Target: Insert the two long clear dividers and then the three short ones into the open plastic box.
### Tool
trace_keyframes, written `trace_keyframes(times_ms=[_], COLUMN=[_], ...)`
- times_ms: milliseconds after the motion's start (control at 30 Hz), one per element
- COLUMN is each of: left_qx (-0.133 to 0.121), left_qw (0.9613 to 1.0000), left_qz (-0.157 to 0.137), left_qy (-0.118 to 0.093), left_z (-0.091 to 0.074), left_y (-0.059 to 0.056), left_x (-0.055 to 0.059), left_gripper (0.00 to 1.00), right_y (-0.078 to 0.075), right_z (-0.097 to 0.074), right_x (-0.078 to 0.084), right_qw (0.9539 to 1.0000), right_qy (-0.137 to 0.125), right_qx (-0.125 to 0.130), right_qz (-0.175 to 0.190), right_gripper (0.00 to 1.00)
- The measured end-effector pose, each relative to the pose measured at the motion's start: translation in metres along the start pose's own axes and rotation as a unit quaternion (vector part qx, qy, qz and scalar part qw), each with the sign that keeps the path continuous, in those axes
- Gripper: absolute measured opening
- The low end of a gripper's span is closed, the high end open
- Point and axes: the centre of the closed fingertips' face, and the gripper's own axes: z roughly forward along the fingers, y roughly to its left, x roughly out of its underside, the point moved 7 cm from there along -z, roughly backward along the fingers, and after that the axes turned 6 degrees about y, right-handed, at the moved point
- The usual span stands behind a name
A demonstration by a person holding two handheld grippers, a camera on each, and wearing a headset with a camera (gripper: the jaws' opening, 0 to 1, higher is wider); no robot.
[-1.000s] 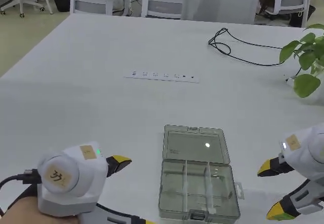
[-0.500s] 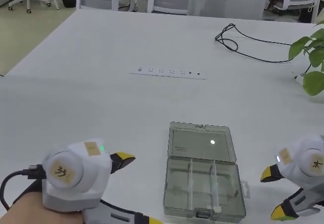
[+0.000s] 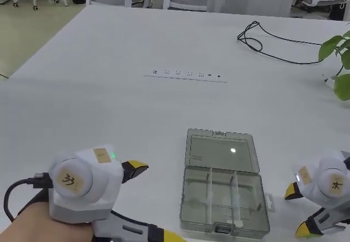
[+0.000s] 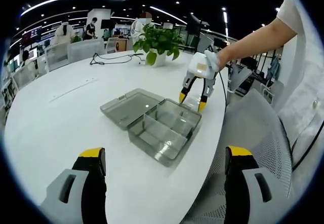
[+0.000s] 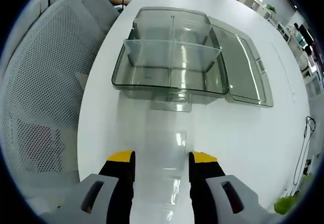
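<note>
The white table point(image 3: 109, 88) was wide before me. In the head view the open box point(image 3: 224, 198) stood between my left gripper point(image 3: 154, 202) and right gripper point(image 3: 296, 212), with two long dividers point(image 3: 210, 192) inside. In the left gripper view my jaws were wide apart, facing the box. In the right gripper view the jaws were also apart, and a short clear divider point(image 5: 178, 139) lay flat just ahead.

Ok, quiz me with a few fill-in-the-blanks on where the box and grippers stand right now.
1. The plastic box holds ___ long dividers, standing upright.
2. No ___ dividers are fitted across it yet.
3. The left gripper and the right gripper both have their jaws ___, holding nothing.
Missing words: two; short; open.
</note>
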Motion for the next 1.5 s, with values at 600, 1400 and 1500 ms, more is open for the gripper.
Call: trace_keyframes(times_ms=[600, 1400, 1500], left_qx=[-0.002, 0.008, 0.012], left_qw=[1.0000, 0.9997, 0.9991], left_qz=[-0.001, -0.020, -0.031], left_qy=[-0.001, -0.015, -0.024], left_z=[-0.001, -0.003, -0.003], left_y=[0.001, -0.004, -0.004], left_x=[0.001, -0.009, -0.015], left_gripper=[1.00, 0.95, 0.94], right_y=[0.000, 0.010, 0.013], right_z=[0.000, -0.040, -0.050], right_x=[0.001, -0.011, -0.017], right_qw=[0.9999, 0.9948, 0.9937], right_qy=[-0.003, -0.045, -0.050], right_qx=[0.006, 0.078, 0.092], right_qz=[0.011, 0.047, 0.041], right_gripper=[0.33, 0.33, 0.33])
